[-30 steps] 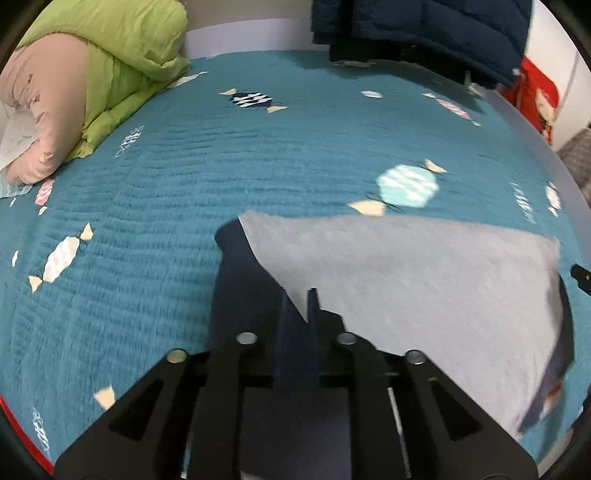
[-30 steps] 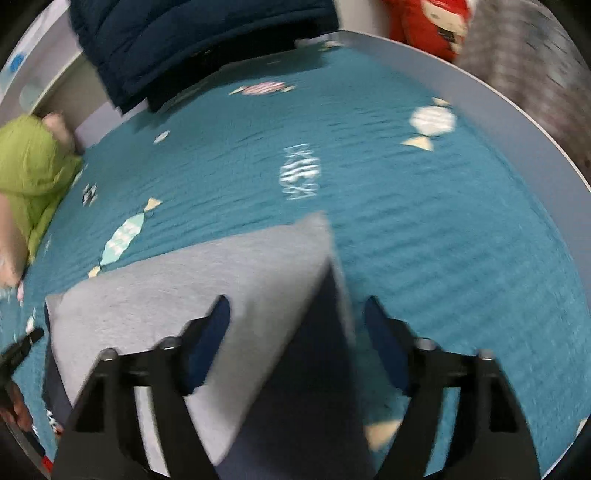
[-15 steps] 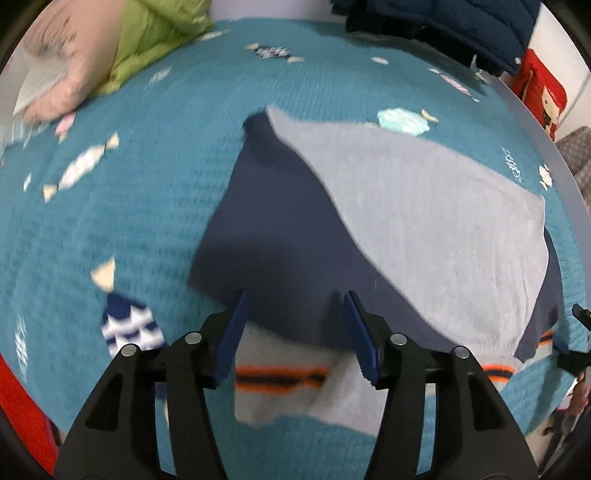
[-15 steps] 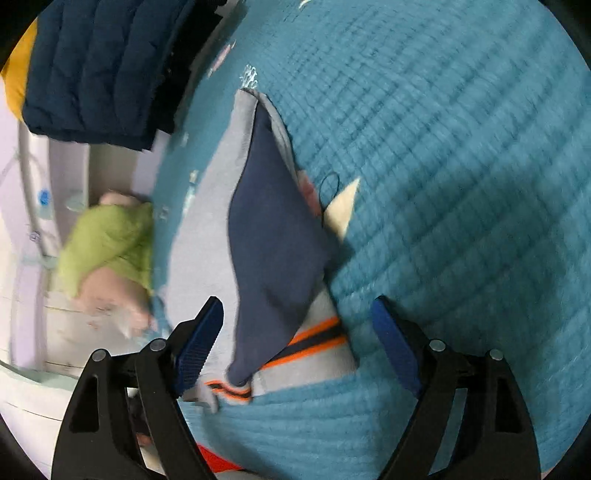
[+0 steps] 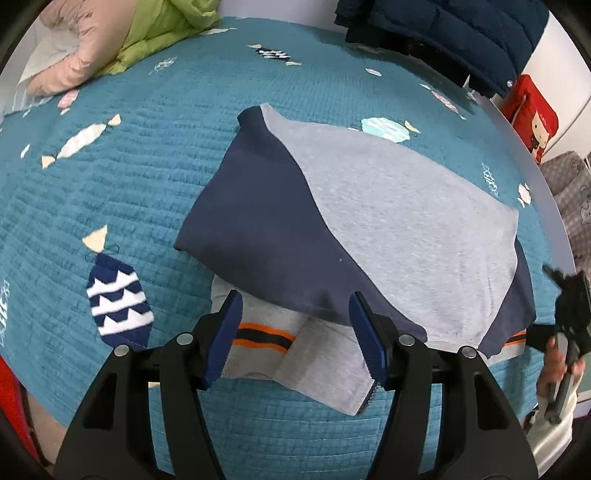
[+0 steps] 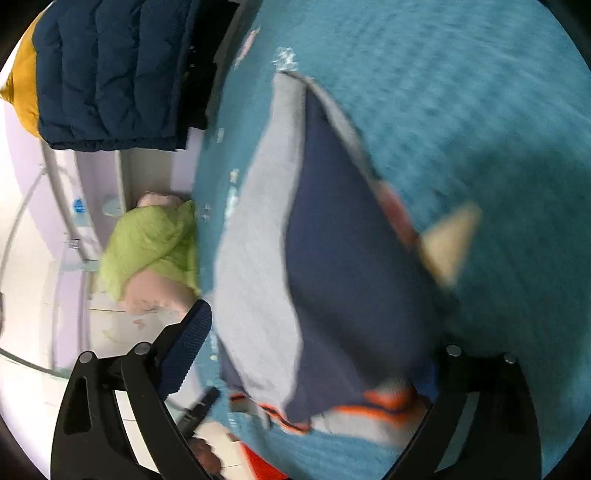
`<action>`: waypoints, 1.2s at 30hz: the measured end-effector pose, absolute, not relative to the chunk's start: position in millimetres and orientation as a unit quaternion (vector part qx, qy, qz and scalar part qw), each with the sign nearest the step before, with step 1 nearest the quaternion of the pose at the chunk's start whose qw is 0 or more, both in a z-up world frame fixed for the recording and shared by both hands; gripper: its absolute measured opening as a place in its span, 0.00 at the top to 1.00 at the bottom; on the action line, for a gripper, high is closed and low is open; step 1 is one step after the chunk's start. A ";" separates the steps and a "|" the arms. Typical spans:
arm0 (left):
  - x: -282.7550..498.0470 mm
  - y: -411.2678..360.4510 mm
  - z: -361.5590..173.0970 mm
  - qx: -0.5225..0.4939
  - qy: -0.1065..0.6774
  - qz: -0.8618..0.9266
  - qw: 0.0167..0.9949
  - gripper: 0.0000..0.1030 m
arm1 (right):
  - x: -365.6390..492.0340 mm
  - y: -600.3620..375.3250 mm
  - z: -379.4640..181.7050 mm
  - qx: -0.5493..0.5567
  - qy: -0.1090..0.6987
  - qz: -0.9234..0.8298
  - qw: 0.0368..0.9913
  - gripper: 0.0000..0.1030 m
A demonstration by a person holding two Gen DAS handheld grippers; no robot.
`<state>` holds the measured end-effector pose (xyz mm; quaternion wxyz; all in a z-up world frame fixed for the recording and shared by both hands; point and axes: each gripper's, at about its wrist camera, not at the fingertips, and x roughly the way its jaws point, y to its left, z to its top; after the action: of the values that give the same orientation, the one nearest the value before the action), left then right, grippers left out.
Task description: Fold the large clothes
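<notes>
A teal quilted bedspread [image 5: 155, 173] with candy prints covers the bed. At its far left corner lies a lime-green quilt [image 5: 166, 26] over a pink bundle [image 5: 62, 70] — at its far right edge, a navy puffer jacket [image 5: 454, 33], a red cushion [image 5: 532, 114] just beyond.

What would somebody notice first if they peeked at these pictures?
First, the folded grey and navy sweater, lying in the middle of the teal bedspread with candy shapes on it. Its orange-striped cuff pokes out at the near edge, between the blue pads of the left gripper, whose jaws are opening without touching it. Far back at the bed's left corner sits a bright green and pink bundle of bedding.
</notes>
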<state>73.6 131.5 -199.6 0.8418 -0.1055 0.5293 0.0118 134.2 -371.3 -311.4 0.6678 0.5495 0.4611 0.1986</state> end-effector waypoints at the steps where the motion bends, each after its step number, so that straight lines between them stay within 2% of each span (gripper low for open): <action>1: 74.0 131.2 -200.7 -0.105 0.531 0.015 0.841 0.40 | 139.3 -372.9 -316.6 0.562 0.460 0.201 0.658 0.10; 5: 70.9 130.3 -200.0 -0.106 0.529 0.021 0.841 0.40 | 150.8 -375.0 -316.4 0.573 0.478 0.159 0.646 0.14; 6: 70.7 130.3 -199.2 -0.106 0.528 0.022 0.842 0.40 | 148.3 -375.1 -313.4 0.565 0.483 0.139 0.655 0.26; 7: 70.7 130.0 -198.3 -0.104 0.527 0.024 0.843 0.40 | 143.0 -374.1 -309.8 0.543 0.494 0.107 0.671 0.48; 9: 71.2 129.6 -196.0 -0.101 0.524 0.028 0.845 0.40 | 133.3 -370.2 -299.5 0.497 0.502 0.071 0.704 0.68; 13: 76.9 125.7 -195.2 -0.096 0.527 0.024 0.844 0.40 | 120.6 -357.8 -271.6 0.428 0.487 0.043 0.760 0.82; 17: 92.3 111.3 -191.8 -0.076 0.525 0.006 0.847 0.42 | 115.6 -340.7 -249.3 0.388 0.469 0.054 0.791 0.85; 19: 106.1 100.4 -187.2 -0.072 0.520 -0.016 0.851 0.47 | 113.9 -331.8 -238.0 0.368 0.464 0.053 0.804 0.86; 22: 131.8 79.3 -180.6 -0.052 0.520 -0.038 0.852 0.69 | 113.2 -325.5 -231.4 0.375 0.464 0.048 0.801 0.86; 24: 155.6 63.1 -176.4 -0.037 0.524 -0.047 0.850 0.95 | 113.0 -320.5 -225.6 0.381 0.456 0.061 0.802 0.87; 31: 242.5 22.0 -172.0 -0.037 0.545 -0.081 0.834 0.97 | 114.8 -306.6 -215.5 0.363 0.452 0.057 0.813 0.87; 36: 301.0 -5.0 -189.6 -0.045 0.580 -0.104 0.807 0.97 | 121.6 -305.5 -217.5 0.365 0.463 0.047 0.807 0.87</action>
<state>301.0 -5.0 -189.6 0.8065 -0.0447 0.5802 -0.1045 121.6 -305.5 -217.5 0.8067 0.3647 0.4627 0.0467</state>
